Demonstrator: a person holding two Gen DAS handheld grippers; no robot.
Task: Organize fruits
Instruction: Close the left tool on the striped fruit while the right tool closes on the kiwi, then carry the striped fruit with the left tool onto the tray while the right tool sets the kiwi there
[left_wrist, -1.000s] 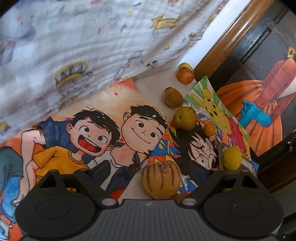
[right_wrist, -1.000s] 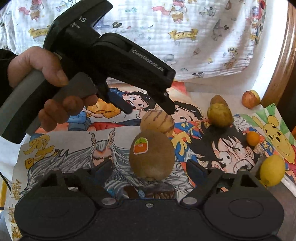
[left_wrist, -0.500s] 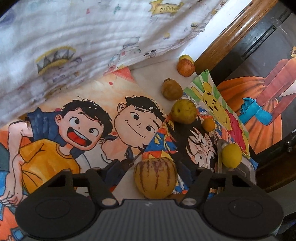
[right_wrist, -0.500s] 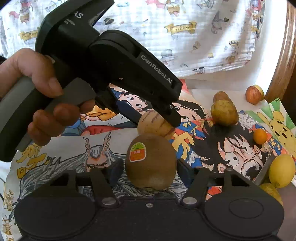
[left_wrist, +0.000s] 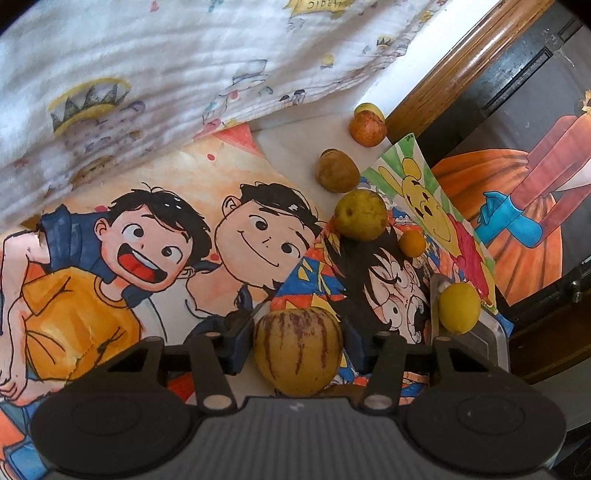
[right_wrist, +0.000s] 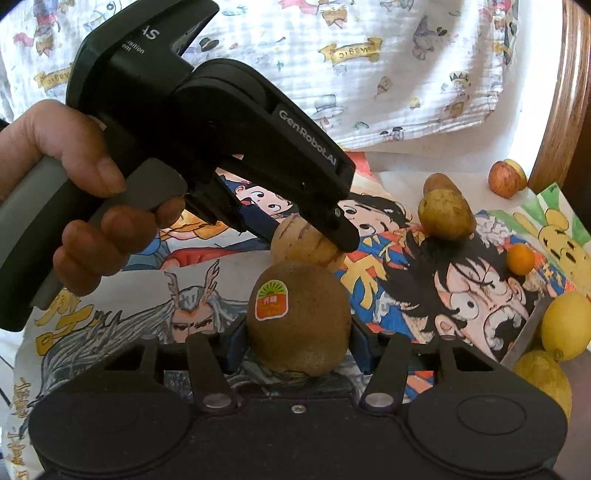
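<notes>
A striped yellow melon-like fruit (left_wrist: 298, 350) sits clamped in the left gripper (left_wrist: 298, 341), and a fuzzy brown kiwi (right_wrist: 298, 318) in the right gripper (right_wrist: 298, 334), both above cartoon drawings (left_wrist: 147, 251). Both look light, soft-skinned and bruisable, best held at the widest part. More fruits (left_wrist: 361, 215) line the wooden edge (left_wrist: 461, 70) beyond, so open room lies leftward.

Fuzzy matt kiwi (right_wrist: 299, 317); glossy wooden rail (left_wrist: 454, 70)

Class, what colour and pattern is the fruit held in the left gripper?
Yellow with thin purple stripes; the fruit shows best in the left wrist view.
</notes>
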